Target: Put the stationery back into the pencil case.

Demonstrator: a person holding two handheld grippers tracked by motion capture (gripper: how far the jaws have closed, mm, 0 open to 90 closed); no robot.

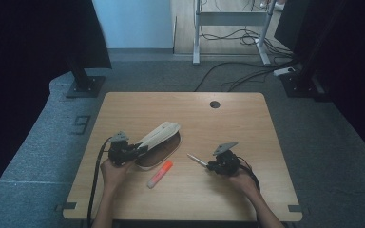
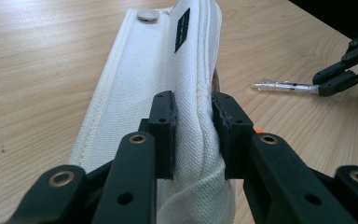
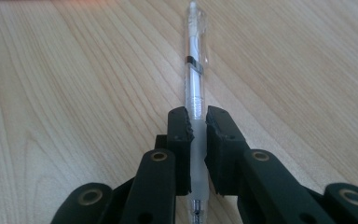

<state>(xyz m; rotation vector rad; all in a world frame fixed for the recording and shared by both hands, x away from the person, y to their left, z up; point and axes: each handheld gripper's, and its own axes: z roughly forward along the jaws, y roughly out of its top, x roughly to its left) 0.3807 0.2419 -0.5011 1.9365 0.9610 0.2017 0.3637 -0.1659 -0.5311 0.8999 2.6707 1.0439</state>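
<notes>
A white fabric pencil case (image 1: 159, 135) lies open on the wooden table (image 1: 228, 123), its flap raised. My left gripper (image 1: 135, 151) is shut on the case's near edge; in the left gripper view the pads (image 2: 164, 130) pinch the white cloth (image 2: 140, 84). A clear pen (image 1: 196, 159) lies to the right of the case. My right gripper (image 1: 209, 165) is shut on it, and the right gripper view has the pen (image 3: 196, 70) pointing away between the pads (image 3: 179, 140). The left gripper view also catches the pen (image 2: 282, 86) and the right gripper's jaws at far right.
An orange-capped highlighter (image 1: 159, 174) lies on the table just below the case. A round cable hole (image 1: 214, 104) sits near the table's far edge. Beyond the table are a desk frame (image 1: 230, 28) and cables on the floor.
</notes>
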